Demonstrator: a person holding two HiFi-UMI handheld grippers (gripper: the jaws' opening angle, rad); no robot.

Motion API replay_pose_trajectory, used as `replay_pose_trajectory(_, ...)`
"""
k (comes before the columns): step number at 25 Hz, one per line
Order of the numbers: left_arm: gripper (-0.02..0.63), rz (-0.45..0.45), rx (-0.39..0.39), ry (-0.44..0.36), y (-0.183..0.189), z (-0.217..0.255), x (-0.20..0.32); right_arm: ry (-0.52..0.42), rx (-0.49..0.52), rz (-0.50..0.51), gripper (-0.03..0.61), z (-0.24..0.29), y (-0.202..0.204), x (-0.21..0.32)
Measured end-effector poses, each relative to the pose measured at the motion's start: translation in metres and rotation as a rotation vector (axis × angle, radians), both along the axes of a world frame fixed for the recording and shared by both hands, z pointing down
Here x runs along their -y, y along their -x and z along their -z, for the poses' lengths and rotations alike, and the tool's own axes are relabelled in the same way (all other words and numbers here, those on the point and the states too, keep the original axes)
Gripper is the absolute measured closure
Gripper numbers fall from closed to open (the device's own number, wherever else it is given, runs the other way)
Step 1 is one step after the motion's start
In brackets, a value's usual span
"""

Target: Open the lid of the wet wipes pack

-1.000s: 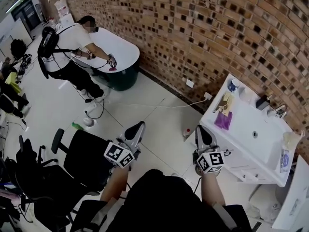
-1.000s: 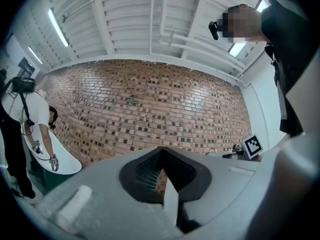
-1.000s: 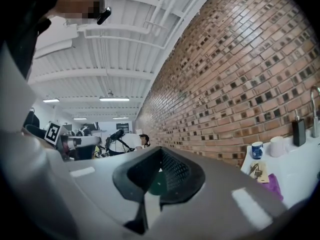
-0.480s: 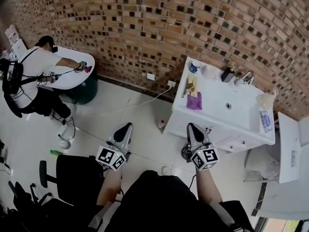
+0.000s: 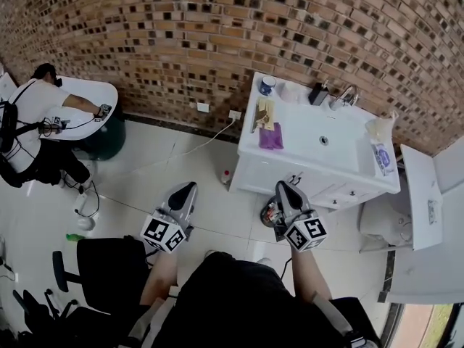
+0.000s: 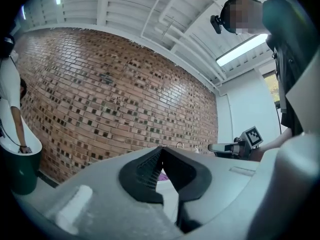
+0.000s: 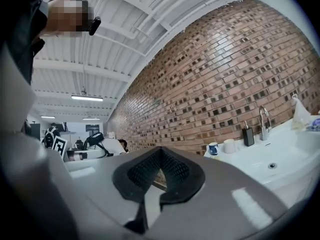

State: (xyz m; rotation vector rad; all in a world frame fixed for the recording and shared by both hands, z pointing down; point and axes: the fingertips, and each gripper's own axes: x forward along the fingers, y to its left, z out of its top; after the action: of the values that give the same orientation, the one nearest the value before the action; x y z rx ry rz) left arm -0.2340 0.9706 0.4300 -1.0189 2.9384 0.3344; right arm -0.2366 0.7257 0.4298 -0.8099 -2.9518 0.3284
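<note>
At the far left, another person point(image 5: 35, 114) leans over a round bench point(image 5: 96, 93) with a dark green base. Behind everything runs a brick wall point(image 5: 217, 35). Nearer to us is a black chair point(image 5: 109, 263) on the pale floor point(image 5: 167, 158). Next comes our left hand-held gripper point(image 5: 183, 190). Its jaws are pressed together and hold nothing. We hold it out over the floor, well apart from the sink bench point(image 5: 290, 154). Our right hand-held gripper point(image 5: 284, 188) is beside it. Its jaws are pressed together too, with nothing between them. In the head view its tip sits just in front of the sink bench. On that white bench we see a blue cup point(image 5: 267, 84), a yellow thing point(image 5: 264, 111) and a purple cloth point(image 5: 271, 138). Further right are a dark soap bottle point(image 5: 317, 93), a tap point(image 5: 348, 93) and the sink drain point(image 5: 323, 141). At the right end lies the wet wipes pack point(image 5: 383, 158), just below a clear bag point(image 5: 378, 127). Neither gripper touches the pack. It is too small for us to see its lid.
</note>
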Motion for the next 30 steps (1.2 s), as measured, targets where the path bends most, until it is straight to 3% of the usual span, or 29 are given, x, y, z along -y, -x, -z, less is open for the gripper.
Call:
replay_pose_trajectory(8,0.614,-0.044,0.031,-0.031,0.004,0.007,0.067,-0.049,0.034,-0.046,0.575,0.005,-0.006,0.071)
replay_pose_trajectory(15,0.614,-0.132,-0.010,-0.014,0.011,-0.001,0.134,-0.028,0.017,-0.151,0.575,-0.009,-0.019,0.136)
replay_pose_trajectory(19,0.614,-0.199,0.010,-0.002,0.021,0.002,0.168,-0.003,0.017,-0.231,0.575,-0.010,-0.023,0.175)
replay_pose_trajectory(30,0.614,-0.296,-0.004,0.009,0.031,-0.002,0.233,0.017,0.001,-0.356,0.575,-0.022,-0.042,0.237)
